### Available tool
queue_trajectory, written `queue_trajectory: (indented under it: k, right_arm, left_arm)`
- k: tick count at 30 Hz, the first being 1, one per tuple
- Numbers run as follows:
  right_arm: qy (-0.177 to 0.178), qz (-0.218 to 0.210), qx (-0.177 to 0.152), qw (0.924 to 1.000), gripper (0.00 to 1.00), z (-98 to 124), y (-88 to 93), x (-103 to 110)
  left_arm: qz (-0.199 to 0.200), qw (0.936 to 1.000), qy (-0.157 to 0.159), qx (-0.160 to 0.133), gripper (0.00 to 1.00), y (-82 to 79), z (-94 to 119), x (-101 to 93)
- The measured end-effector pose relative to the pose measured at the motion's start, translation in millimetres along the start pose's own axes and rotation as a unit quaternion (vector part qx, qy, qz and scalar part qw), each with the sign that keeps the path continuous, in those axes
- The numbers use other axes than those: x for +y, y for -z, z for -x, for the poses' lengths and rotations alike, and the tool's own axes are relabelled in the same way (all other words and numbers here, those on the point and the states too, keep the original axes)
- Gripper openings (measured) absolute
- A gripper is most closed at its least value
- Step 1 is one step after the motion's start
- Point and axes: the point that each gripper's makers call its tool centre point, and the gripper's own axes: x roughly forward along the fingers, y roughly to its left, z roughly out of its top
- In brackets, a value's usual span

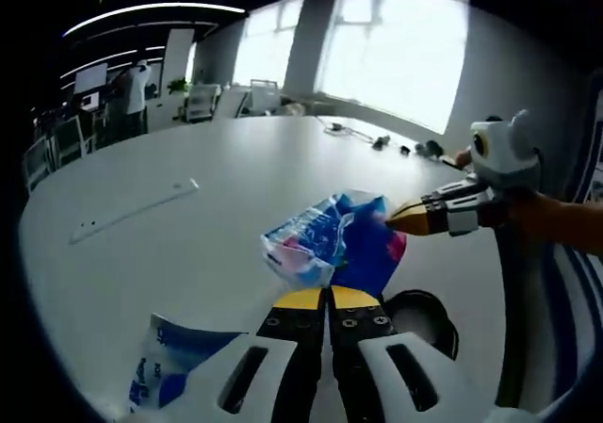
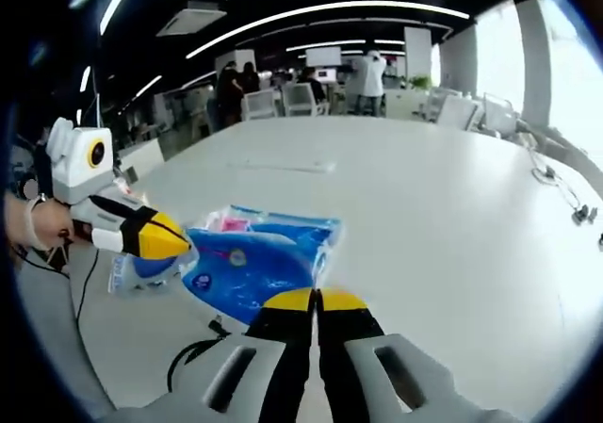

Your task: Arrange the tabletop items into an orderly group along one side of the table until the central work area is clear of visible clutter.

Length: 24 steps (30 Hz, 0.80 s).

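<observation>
Blue plastic pack (image 1: 339,239) lies on the white worktop (image 1: 217,173), pinched at 6 o'clock by the left gripper (image 1: 330,298) and the right gripper (image 2: 316,299), fingers pressed together.

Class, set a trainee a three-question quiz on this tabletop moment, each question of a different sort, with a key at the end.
1. True or false: the left gripper and the right gripper both have their jaws closed on the blue packet.
2. Multiple choice: what lies flat on the white table beyond the packet in the left gripper view? A) a long white strip B) a red mug C) a laptop
3. Fill in: a second blue-and-white packet lies on the table beside the ___ gripper's own jaws.

Key: 1 true; 2 A; 3 left.
</observation>
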Motion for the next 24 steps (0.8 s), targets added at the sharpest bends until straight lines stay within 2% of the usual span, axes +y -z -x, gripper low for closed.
queue_trajectory:
  k: [5,24]
  right_arm:
    - [0.006,-0.016,0.000,0.9999,0.00,-3,4.8,-12]
    - [0.014,-0.021,0.009,0.9996,0.00,-12,21.9,-27]
  left_arm:
    - [0.005,1.0000,0.004,0.002,0.00,-1.5,-10,-1.2]
    - [0.012,0.9998,0.007,0.012,0.00,9.5,-34,-1.9]
